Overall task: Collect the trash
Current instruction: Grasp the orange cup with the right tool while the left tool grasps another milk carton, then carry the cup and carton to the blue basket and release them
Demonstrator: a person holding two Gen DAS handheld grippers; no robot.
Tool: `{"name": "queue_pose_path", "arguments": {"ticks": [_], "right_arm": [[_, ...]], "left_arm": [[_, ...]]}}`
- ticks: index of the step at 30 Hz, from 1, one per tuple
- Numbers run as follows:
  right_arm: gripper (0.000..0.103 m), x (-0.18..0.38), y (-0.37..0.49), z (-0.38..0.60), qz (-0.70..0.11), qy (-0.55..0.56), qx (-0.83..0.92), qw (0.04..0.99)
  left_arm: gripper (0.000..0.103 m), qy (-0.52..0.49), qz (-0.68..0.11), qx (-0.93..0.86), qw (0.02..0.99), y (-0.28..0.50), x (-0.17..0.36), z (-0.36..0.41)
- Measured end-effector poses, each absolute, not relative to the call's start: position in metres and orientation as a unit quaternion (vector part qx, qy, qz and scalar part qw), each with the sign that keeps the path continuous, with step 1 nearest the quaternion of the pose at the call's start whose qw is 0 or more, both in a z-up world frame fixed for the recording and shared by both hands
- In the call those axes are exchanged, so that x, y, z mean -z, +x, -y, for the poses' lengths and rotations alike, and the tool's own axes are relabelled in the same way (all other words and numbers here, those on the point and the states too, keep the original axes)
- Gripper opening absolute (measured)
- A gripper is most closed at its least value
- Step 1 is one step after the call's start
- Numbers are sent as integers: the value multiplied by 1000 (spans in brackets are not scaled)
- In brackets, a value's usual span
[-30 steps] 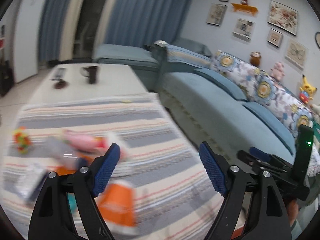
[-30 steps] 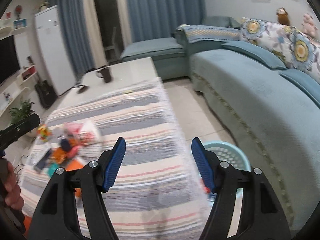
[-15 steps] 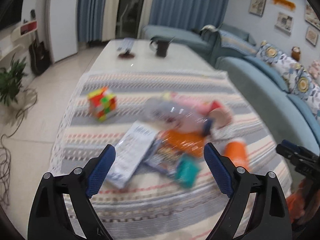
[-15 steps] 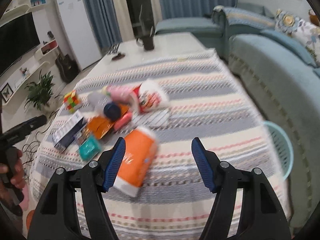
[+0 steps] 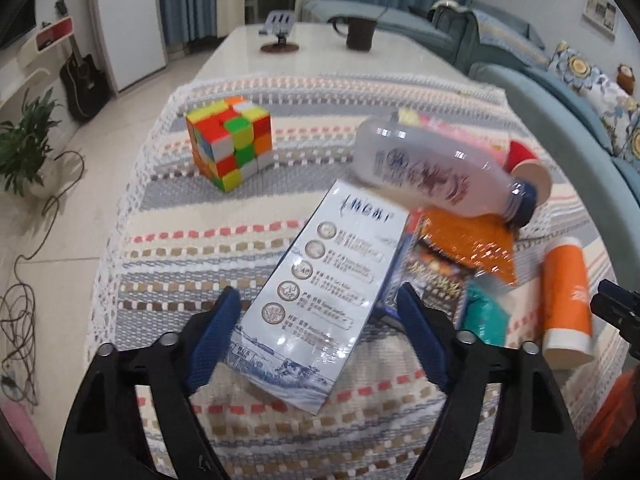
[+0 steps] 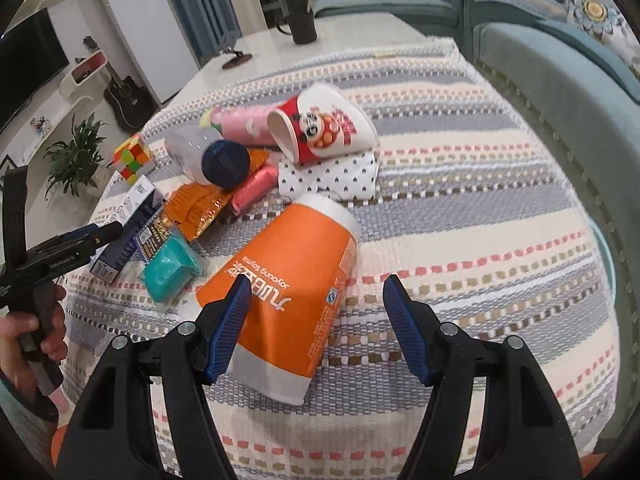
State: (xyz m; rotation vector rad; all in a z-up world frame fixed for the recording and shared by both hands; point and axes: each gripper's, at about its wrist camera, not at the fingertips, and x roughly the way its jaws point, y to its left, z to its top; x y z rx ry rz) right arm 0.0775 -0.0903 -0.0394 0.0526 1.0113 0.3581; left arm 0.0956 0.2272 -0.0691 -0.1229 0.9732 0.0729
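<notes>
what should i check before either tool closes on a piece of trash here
1. White and blue carton between the left tool pads: ok; jaws closing, pads not yet pressing.
2. Orange paper cup lined up with the right tool: not ok; it lies off toward the left pad, not centred.
3. Right tool open wide enough for the cup: ok.
4. Carton free to lift: cannot tell; its far right edge meets the snack wrapper.
5. Rubik's cube clear of both tools: ok, it sits apart on the striped cloth.
6. Bin within reach: cannot tell.
</notes>
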Motion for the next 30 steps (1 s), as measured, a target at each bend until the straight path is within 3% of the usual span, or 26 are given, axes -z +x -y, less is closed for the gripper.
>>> {"name": "queue_pose_path", "arguments": {"ticks": [9,14,17,24,30], "right_arm": [[65,55,94,79,-520,97,-207,823],[65,61,97,70,-530,109,-218,813],[64,66,103,69,-543,129,-229,798],[50,66,106,78,-551,173,-261,774],[49,29,93,94,-501,144,-261,812]], "left_arm": [[69,-77,-480,-34,873,104,75,-226],[56,-96,-482,-33,870,108,79,-222],[54,-121,-475,-34,871,105,78,-228],[52,-163,-433,-19,887,87,52,-229],[52,-149,-398,2,905,80,16,-196]]}}
